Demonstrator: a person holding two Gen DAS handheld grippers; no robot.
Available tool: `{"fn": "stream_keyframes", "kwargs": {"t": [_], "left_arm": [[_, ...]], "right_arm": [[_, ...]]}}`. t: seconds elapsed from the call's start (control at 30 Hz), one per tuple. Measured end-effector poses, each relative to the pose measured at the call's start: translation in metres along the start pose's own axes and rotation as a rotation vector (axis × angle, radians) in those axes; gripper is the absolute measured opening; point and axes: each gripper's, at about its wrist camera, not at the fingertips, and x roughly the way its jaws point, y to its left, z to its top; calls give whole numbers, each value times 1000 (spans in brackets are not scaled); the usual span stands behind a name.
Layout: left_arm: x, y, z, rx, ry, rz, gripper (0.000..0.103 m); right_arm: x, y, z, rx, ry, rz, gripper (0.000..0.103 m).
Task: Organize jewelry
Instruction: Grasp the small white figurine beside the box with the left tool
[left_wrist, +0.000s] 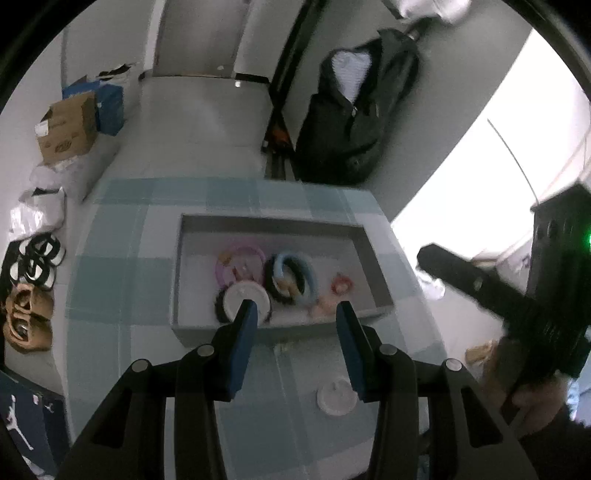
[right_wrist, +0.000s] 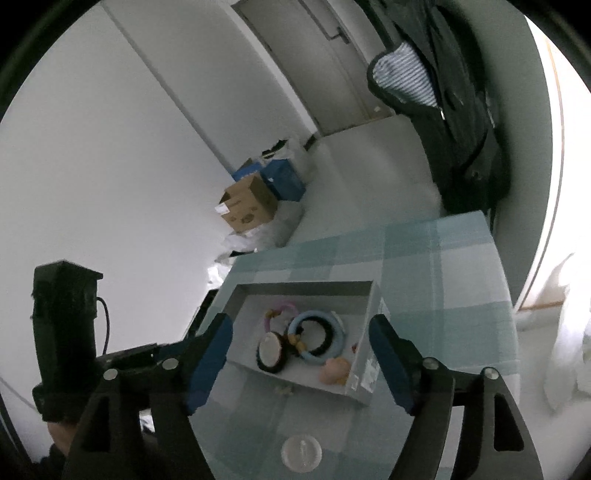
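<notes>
A shallow grey tray (left_wrist: 273, 221) (right_wrist: 303, 286) lies on a checked blue-and-white tablecloth (left_wrist: 110, 280). Inside it are a pink bracelet (left_wrist: 221, 267) (right_wrist: 284, 304), a light blue ring (left_wrist: 312, 280) (right_wrist: 306, 356) laid over a black one (left_wrist: 273, 284), a white disc with a black rim (left_wrist: 240, 299) (right_wrist: 269, 350), a small red piece (left_wrist: 341, 284) and a peach piece (left_wrist: 321, 308) (right_wrist: 334, 371). My left gripper (left_wrist: 295, 314) hangs open over the tray's near wall, nothing between its pads. My right gripper (right_wrist: 299, 325) stands wide open above the tray, also empty.
A round white lid (left_wrist: 336, 398) (right_wrist: 301, 452) lies on the cloth in front of the tray. On the floor to the left are a cardboard box (left_wrist: 68, 129), a blue box (left_wrist: 109, 107) and shoes (left_wrist: 37, 262). A dark jacket (left_wrist: 354, 110) hangs behind the table.
</notes>
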Motion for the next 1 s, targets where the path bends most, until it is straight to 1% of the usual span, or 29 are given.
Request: {"fn": "stream_keyframes", "kwargs": {"t": [0.07, 0.17, 0.23, 0.33, 0.5, 0.6, 0.7, 0.83, 0.93, 1.0], "left_arm": [[4, -1, -8, 5, 30, 3, 39], [18, 3, -19, -12, 86, 21, 39], [34, 8, -24, -38, 143, 16, 39], [50, 13, -29, -74, 176, 30, 39], [61, 16, -24, -95, 167, 45, 38], [70, 14, -21, -96, 172, 52, 38], [71, 7, -18, -63, 153, 95, 38], [75, -4, -19, -9, 148, 156, 38], [76, -9, -20, 23, 152, 193, 38], [76, -9, -20, 30, 152, 202, 38]], "right_arm": [[-6, 0, -3, -8, -7, -3, 79], [-12, 0, -11, -26, -9, -27, 84], [-13, -2, -18, -20, 5, -44, 84], [-15, -5, -28, -2, 30, -65, 84], [-21, -4, -47, -16, 69, -95, 85], [-19, -4, -60, -22, 118, -113, 85], [-13, -2, -74, -48, 169, -131, 85], [-5, 4, -91, -90, 229, -127, 85], [1, 6, -98, -107, 255, -126, 85], [3, 8, -101, -115, 265, -123, 85]]}}
